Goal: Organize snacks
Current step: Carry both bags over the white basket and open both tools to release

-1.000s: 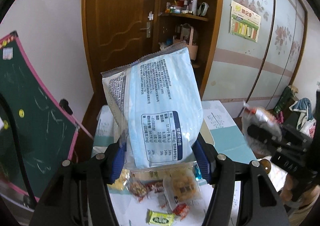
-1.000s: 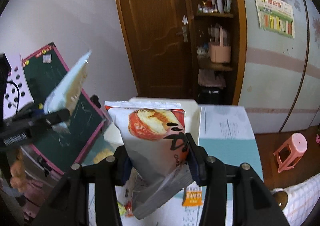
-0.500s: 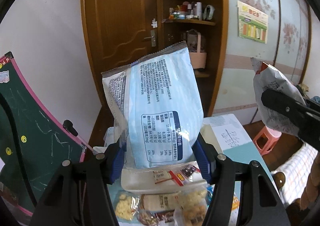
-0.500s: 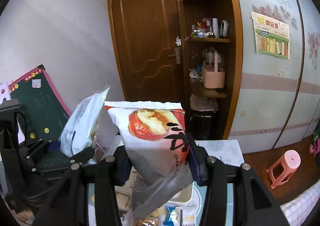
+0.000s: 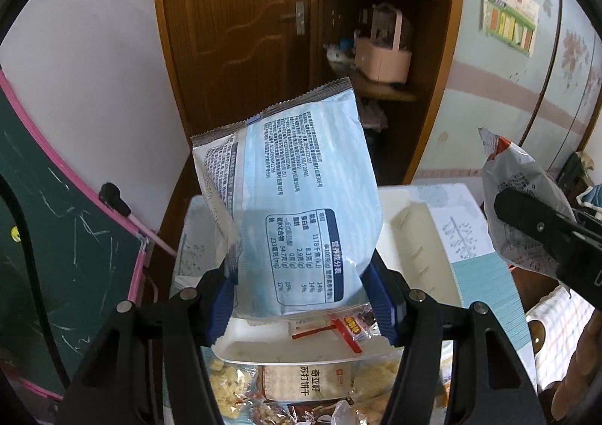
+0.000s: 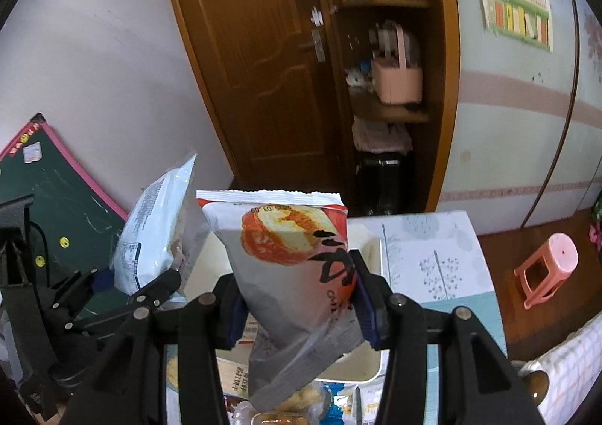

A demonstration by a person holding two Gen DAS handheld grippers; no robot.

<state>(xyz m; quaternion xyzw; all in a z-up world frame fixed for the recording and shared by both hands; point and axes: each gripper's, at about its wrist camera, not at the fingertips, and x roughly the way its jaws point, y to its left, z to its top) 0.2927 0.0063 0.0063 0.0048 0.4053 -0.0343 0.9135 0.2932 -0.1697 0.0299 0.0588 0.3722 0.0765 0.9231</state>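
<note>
Left gripper (image 5: 301, 293): jaws part-open, blue pads clamped on lower end of blue snack bag (image 5: 297, 199); bag stands upright between jaws, top seam tilted toward 1 o'clock, above white tray (image 5: 425, 236). Loose snack packets (image 5: 308, 383) at 6 o'clock, below tray's near rim. Right gripper (image 6: 299, 306): jaws part-open, pads pinching grey-and-orange snack bag (image 6: 293, 267) at mid-height; upper end rises toward 12 o'clock, crumpled tail hangs below jaws over tray. Pink stool (image 6: 549, 270) at 3 o'clock.

Left tongs (image 5: 301, 297) and right tongs (image 6: 301, 306), matte black angular arms, silver screw heads, ribbed blue pads (image 5: 220, 306)
</note>
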